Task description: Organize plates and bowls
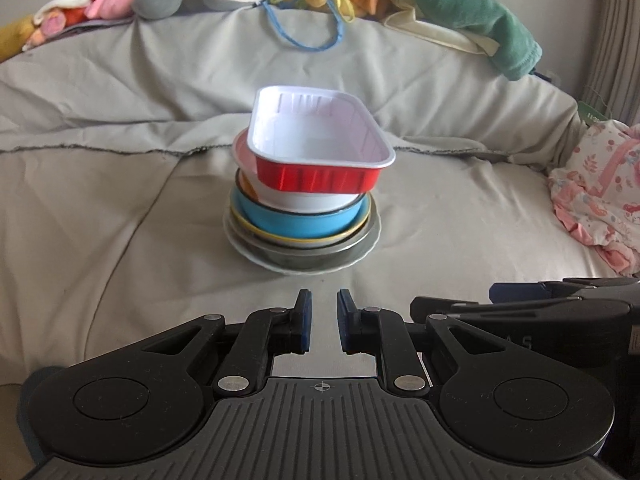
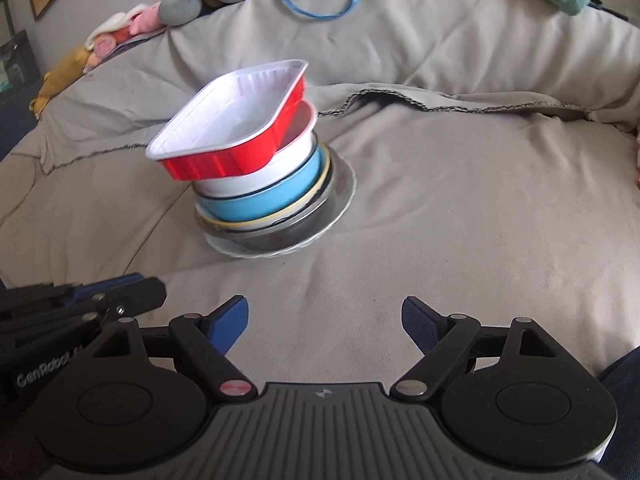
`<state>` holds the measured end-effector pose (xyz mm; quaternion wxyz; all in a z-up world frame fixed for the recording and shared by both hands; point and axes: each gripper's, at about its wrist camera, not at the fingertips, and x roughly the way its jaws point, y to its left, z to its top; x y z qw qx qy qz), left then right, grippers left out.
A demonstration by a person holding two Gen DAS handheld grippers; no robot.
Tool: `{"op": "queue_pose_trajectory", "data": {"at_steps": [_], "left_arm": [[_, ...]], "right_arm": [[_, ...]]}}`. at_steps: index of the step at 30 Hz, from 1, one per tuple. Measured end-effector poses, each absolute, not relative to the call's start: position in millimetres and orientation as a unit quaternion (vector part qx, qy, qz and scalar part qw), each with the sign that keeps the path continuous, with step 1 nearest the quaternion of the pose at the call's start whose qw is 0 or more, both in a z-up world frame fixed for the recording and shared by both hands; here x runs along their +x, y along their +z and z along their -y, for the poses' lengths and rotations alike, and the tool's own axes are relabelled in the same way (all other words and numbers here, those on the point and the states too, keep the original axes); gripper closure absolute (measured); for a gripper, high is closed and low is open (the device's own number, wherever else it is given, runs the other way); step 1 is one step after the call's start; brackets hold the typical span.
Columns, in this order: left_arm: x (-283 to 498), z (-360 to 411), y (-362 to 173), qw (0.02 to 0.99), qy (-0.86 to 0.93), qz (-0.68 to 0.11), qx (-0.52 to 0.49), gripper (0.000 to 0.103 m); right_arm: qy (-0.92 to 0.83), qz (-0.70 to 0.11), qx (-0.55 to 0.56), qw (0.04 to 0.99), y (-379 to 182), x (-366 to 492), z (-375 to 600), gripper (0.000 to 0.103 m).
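Red on the outside and white within, a rectangular tray (image 1: 320, 148) sits tilted on top of a stack of bowls and plates (image 1: 302, 220) in the middle of a bed covered in beige bedding (image 1: 120, 200); the left gripper (image 1: 323, 320) hangs near the stack with jaws nearly closed on nothing; the right gripper (image 2: 325, 326) stands wide open and empty just beside it; soft toys (image 1: 120, 4) line the far edge

The red tray (image 1: 320, 148) looks like glossy ribbed foil, white inside. The blue bowl (image 1: 300, 220) is smooth and shiny. The bedspread (image 1: 120, 200) is matt, creased cloth.
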<state>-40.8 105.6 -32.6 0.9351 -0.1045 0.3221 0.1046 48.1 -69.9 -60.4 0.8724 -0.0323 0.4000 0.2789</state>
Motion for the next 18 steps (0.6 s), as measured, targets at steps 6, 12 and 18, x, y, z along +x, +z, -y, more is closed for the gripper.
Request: {"op": "queue_pose_trajectory", "data": {"at_steps": [6, 12, 18], "left_arm": [[-40.0, -108.0, -33.7, 0.933, 0.102, -0.326, -0.111, 0.085], [-41.3, -107.5, -33.6, 0.932, 0.101, -0.328, -0.113, 0.085], [-42.0, -105.7, -34.7, 0.931, 0.1, -0.331, -0.114, 0.085]], "right_arm": [[0.284, -0.4, -0.04, 0.87, -60.0, 48.7, 64.5, 0.018], [0.284, -0.401, -0.04, 0.87, -59.6, 48.3, 64.7, 0.018], [0.285, -0.401, -0.041, 0.87, -60.0, 47.8, 63.3, 0.018]]}}
